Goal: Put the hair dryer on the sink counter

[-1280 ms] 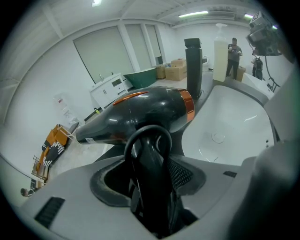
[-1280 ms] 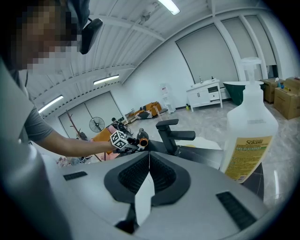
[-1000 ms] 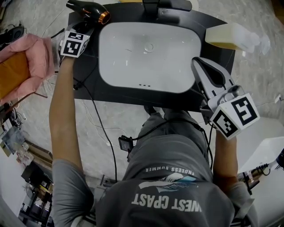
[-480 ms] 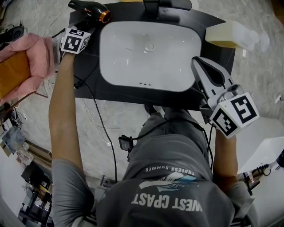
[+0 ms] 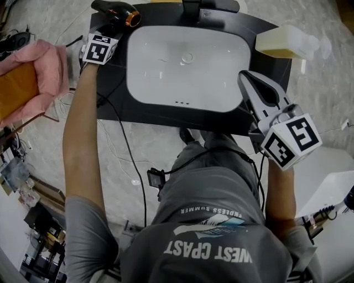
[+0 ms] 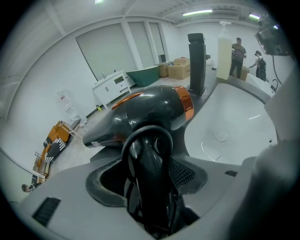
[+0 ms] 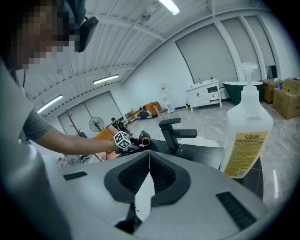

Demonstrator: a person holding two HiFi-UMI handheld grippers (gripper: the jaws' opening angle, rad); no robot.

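The hair dryer (image 5: 116, 11) is found at the far left corner of the black tabletop (image 5: 166, 116), just beside the white sink (image 5: 188, 66), with its orange-ringed nozzle turned toward the faucet (image 5: 191, 6). It appears to be resting on the surface. The left tongs (image 6: 147, 173) have just been opening: the handle stands between the jaws, and a gap is seen on one side, so the grasp is judged released. The right tongs (image 7: 149, 173) are held clenched on nothing, near the tabletop's right edge and well apart from the dryer. The step in hand is judged to be the release. It would be done well if the jaws were spread fully clear of the handle before any withdrawal, and if the tongs were then drawn back along the handle's line, so that the dryer is neither dragged nor rolled toward the sink. The cord (image 5: 124, 149) trailing off the front edge should be left slack. Counted: one hair dryer, one sink, one faucet, one bottle (image 5: 287, 44), one cord, two tongs.
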